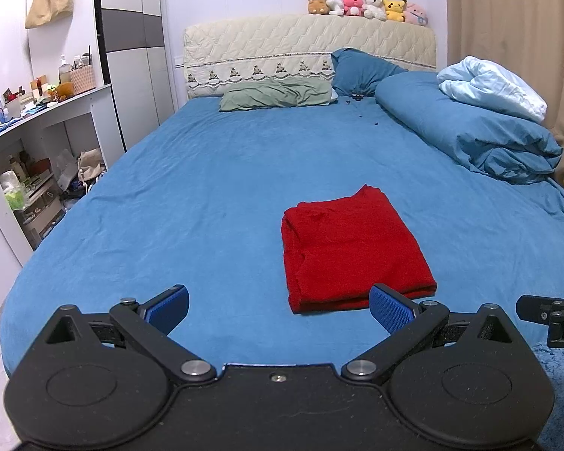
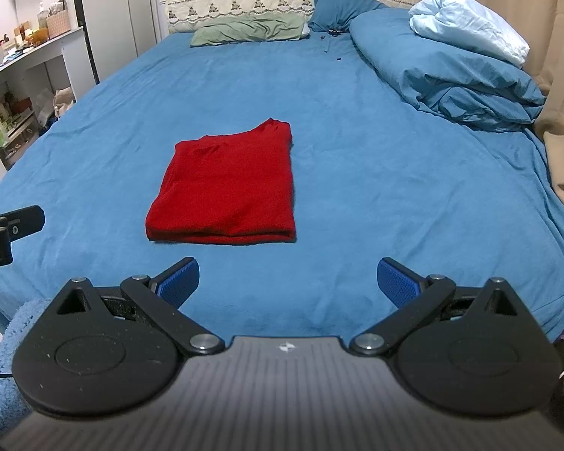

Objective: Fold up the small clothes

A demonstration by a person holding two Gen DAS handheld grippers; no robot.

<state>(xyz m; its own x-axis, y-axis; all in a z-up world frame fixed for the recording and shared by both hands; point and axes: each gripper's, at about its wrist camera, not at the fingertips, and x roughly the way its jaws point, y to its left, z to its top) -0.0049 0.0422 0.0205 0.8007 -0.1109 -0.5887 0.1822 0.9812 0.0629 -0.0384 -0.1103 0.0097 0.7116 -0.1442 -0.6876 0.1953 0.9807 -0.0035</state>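
- The left tool [image 1: 278, 310] is held low over the near edge of the bed, jaws spread wide, nothing between the blue pads [image 1: 169, 308]; its right pad overlaps the near corner of the cloth in the left view, though contact cannot be told.
- The right tool [image 2: 287, 282] is likewise held wide and empty, just short of the cloth; its side is seen at the right edge of the left view.
- The bed [image 2: 357, 173] is covered by a blue sheet, lightly creased.
- A blue duvet [image 2: 451, 75] is bunched along the right side of the bed, with a pale blue blanket [image 2: 470, 26] laid on top of it.
- A quilted cream headboard [image 1: 308, 49] is seen at the far end, with a row of plush toys [image 1: 366, 7] set along its top.
- A white shelf [image 1: 49, 112] crowded with small items is seen left of the bed.
- A green pillow [image 1: 278, 94] and a blue pillow [image 1: 361, 71] are propped at the headboard.
- The red cloth [image 2: 225, 188] is laid folded into a neat rectangle on the sheet, near the foot, just ahead of both tools and between them.
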